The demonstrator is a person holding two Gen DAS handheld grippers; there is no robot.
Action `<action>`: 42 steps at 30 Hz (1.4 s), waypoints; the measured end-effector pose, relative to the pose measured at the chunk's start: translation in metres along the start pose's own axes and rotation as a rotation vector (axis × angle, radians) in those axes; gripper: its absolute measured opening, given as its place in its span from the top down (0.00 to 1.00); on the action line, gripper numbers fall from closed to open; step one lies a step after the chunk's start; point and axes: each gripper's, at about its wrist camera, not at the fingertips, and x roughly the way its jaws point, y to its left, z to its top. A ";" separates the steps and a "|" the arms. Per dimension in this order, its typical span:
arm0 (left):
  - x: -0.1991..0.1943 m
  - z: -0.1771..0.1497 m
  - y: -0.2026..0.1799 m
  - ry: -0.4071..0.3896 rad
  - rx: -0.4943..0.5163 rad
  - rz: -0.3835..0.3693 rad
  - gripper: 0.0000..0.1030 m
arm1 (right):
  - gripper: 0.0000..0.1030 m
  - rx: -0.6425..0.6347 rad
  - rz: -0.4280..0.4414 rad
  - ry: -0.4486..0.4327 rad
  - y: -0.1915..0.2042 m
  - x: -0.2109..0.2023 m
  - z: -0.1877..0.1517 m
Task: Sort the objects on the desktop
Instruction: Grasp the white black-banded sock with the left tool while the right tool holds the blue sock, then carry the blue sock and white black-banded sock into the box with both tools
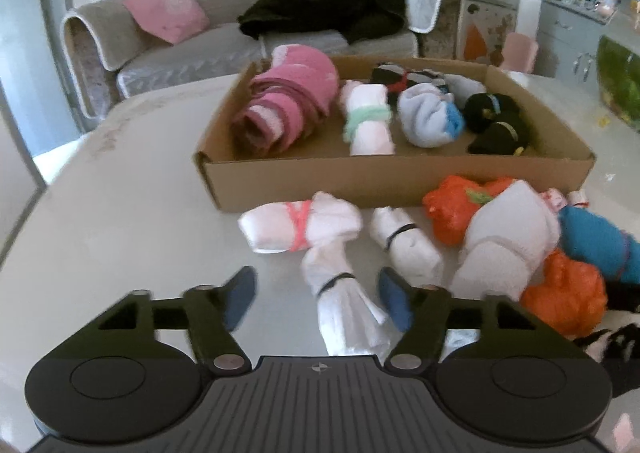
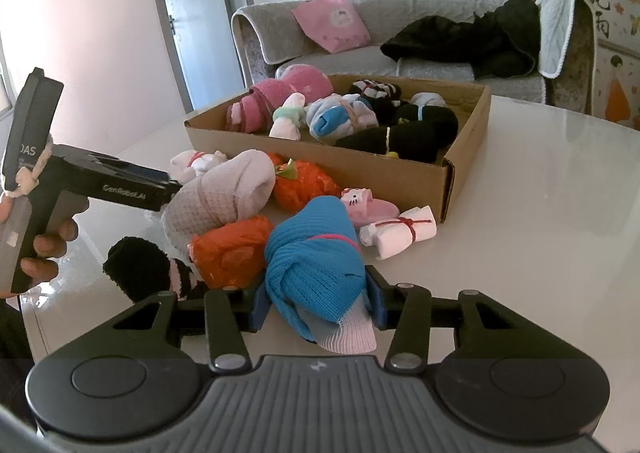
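- The white table gives you the most open room: a wide bare stretch to the right of the box in the right wrist view, and another bare stretch left of the box and the loose pile in the left wrist view.
- The cardboard box sits toward the far side of the table, its long front wall facing you; inside lie a big pink towel roll, a white roll with a green band, a pale grey-and-blue sock ball and black sock bundles.
- The loose pile lies just in front of that wall: a grey waffle-knit bundle, two orange bundles, and a white roll with a red band near the box's right corner.
- Your blue sock bundle runs lengthwise away from you, its pale cuff end pointing back at the camera.
- Your right gripper has both blue pads pressed against that blue bundle's sides, so it is clamped.
- Your left gripper stands apart around a white sock roll with a black band, whose long axis points away from you; the blurred pads seem not to touch it.
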 end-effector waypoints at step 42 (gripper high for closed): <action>-0.032 0.053 0.031 -0.108 -0.052 -0.133 0.77 | 0.60 0.256 0.176 -0.241 -0.078 -0.049 0.059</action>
